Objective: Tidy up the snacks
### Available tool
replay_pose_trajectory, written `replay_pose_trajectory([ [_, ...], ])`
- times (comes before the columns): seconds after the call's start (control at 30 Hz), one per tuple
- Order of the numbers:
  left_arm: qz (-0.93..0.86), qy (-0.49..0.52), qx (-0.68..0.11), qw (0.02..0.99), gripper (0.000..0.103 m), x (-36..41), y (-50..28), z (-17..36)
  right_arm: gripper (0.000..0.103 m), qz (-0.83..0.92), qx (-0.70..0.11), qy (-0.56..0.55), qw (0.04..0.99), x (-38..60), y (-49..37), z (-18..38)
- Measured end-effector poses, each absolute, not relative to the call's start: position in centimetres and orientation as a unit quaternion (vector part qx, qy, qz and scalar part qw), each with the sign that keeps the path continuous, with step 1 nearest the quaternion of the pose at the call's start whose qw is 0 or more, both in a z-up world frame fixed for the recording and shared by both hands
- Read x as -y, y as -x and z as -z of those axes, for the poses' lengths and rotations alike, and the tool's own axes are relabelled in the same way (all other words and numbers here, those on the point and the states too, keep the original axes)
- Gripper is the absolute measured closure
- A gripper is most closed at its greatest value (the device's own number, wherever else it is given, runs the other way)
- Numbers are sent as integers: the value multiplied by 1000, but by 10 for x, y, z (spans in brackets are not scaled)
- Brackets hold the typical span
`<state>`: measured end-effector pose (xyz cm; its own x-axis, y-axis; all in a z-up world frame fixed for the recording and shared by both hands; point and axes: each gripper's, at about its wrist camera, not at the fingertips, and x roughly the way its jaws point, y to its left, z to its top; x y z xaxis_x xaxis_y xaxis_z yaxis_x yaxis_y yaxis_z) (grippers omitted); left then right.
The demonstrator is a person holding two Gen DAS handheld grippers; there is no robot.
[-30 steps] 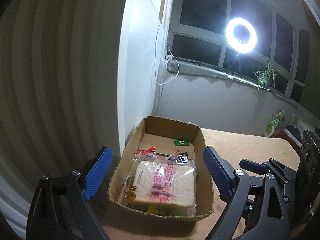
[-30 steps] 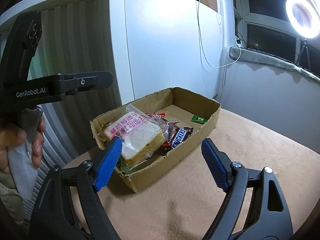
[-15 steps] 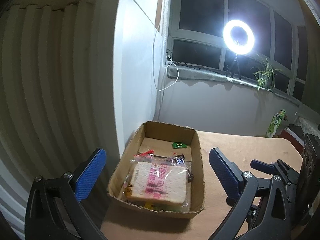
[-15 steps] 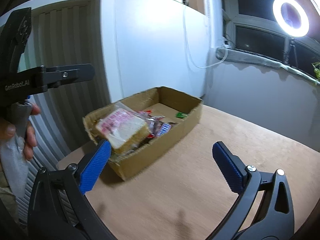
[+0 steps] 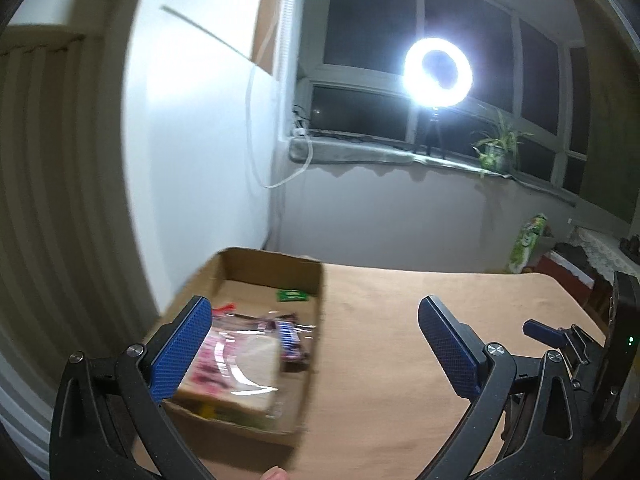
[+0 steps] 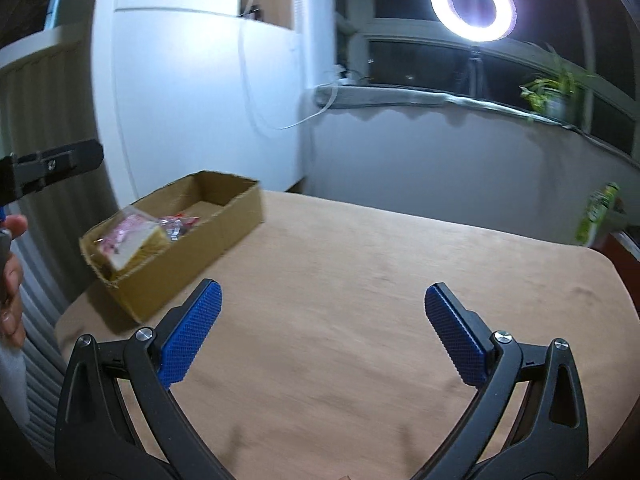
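A cardboard box (image 5: 308,392) sits at the table's left edge by the wall. It holds a bagged sandwich (image 5: 240,368), a dark candy bar (image 5: 292,340) and a small green packet (image 5: 293,295). My left gripper (image 5: 316,352) is open and empty, hanging above the box's right wall. My right gripper (image 6: 324,336) is open and empty over bare table, to the right of the box (image 6: 192,256), where the sandwich (image 6: 128,240) shows. Part of the left gripper's body (image 6: 52,164) shows at the far left of the right wrist view.
The brown table (image 6: 360,280) stretches right to a rounded far corner. A green snack bag (image 5: 528,240) stands beyond the table at the far right, also in the right wrist view (image 6: 596,212). A ring light (image 5: 438,72) and a potted plant (image 5: 496,152) are on the windowsill. A white wall (image 5: 200,140) is behind the box.
Both grippers have pulled back and swung to the right, away from the box. The box now sits further left in both views. Both stay open and empty.
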<state>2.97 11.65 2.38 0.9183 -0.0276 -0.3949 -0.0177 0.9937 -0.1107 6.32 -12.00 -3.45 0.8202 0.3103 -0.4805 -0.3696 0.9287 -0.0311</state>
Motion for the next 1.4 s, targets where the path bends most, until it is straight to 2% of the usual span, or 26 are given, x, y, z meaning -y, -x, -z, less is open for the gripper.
replay_pose_trajectory([
  [0.57,32,17,-232,972,0,-28,-14,-14,0,-111,-220,16,969,208,-30,22],
  [1.4,27,22,-248,968,0,-30,-11,-4,0,-122,-238,28,963,195,-38,30],
])
